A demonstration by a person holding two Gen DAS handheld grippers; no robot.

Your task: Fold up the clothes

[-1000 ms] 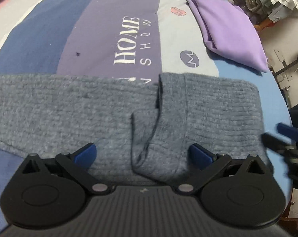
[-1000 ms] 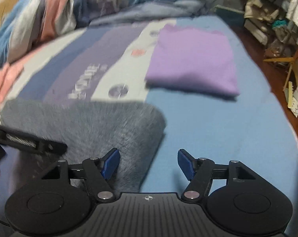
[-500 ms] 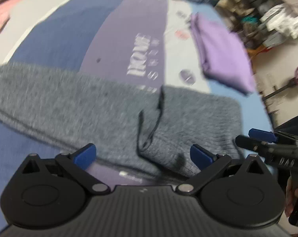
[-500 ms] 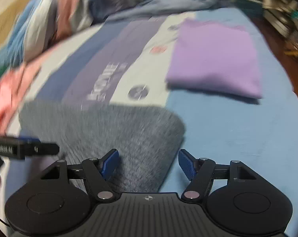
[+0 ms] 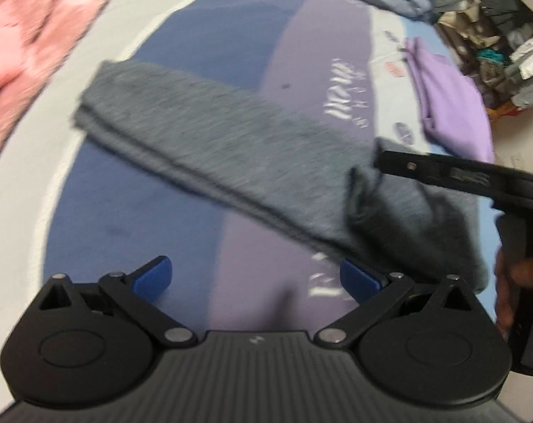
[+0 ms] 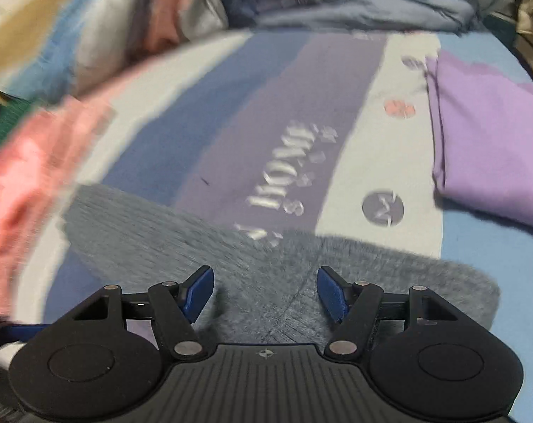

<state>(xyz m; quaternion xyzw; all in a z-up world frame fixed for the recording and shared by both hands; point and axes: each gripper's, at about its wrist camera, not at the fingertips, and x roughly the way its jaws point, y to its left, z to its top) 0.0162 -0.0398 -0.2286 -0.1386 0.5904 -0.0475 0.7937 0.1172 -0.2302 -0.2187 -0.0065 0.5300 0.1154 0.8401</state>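
Left gripper (image 5: pixel 255 278): jaws spread wide, nothing between the blue pads, held over the striped bedsheet (image 5: pixel 231 46) just short of the grey knit sweater (image 5: pixel 231 148). Right gripper (image 6: pixel 265 290): jaws also apart and empty, poised above the sweater's near folded end. The sweater lies as a long folded band across the sheet, one end doubled over. Beyond the sweater, well apart, a folded purple garment (image 6: pixel 492 141). To the sweater's far left, pink clothing (image 5: pixel 16 53), blurred.
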